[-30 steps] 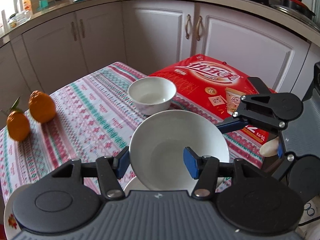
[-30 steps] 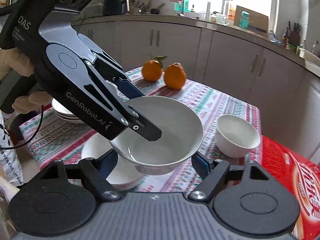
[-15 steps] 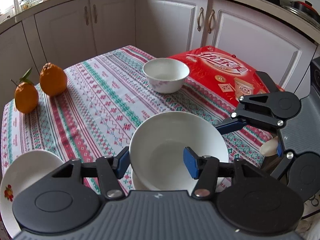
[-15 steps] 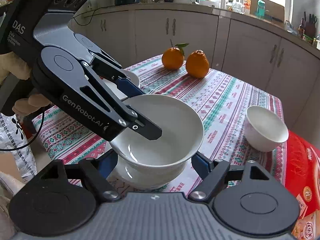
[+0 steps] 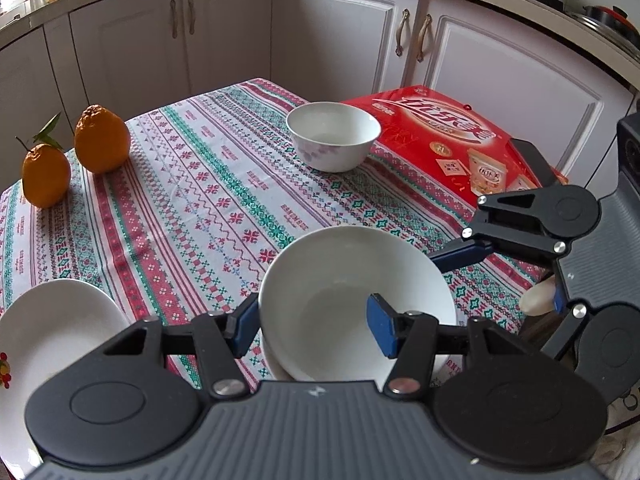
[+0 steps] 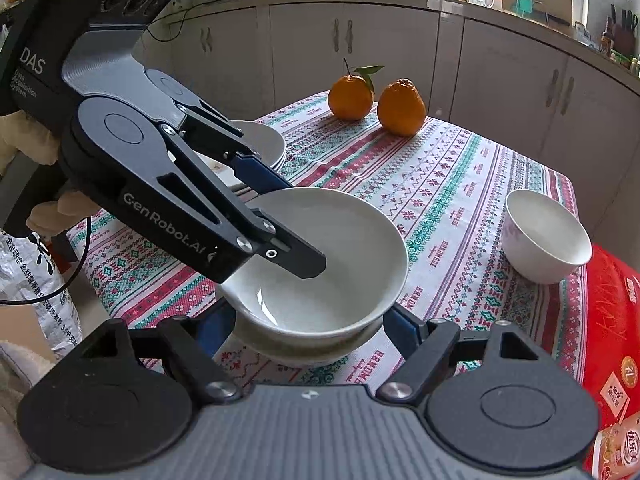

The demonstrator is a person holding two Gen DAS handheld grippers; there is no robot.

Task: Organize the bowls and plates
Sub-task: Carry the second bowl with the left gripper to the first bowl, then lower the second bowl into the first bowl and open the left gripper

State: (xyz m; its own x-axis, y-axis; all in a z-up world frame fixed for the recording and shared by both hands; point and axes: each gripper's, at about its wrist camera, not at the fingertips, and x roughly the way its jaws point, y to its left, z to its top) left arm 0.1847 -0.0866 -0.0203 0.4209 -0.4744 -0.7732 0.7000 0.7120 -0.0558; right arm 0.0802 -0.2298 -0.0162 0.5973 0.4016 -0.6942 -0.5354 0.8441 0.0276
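Left wrist: left gripper (image 5: 314, 322) pinching the near rim of the white bowl (image 5: 340, 280), one finger inside, one outside; bowl sits on a second bowl (image 5: 272, 364). Small bowl (image 5: 333, 141) at 12, plate (image 5: 48, 336) at 9. Right wrist: right gripper (image 6: 308, 326) spread, jaws flanking the bowl stack at 6; whether they touch it, can't tell.

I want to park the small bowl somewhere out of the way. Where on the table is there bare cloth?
The widest bare tablecloth runs between the two oranges and the small bowl. The near edge is crowded: the plates, the big bowl nested on another under both grippers, and the red box at the right.
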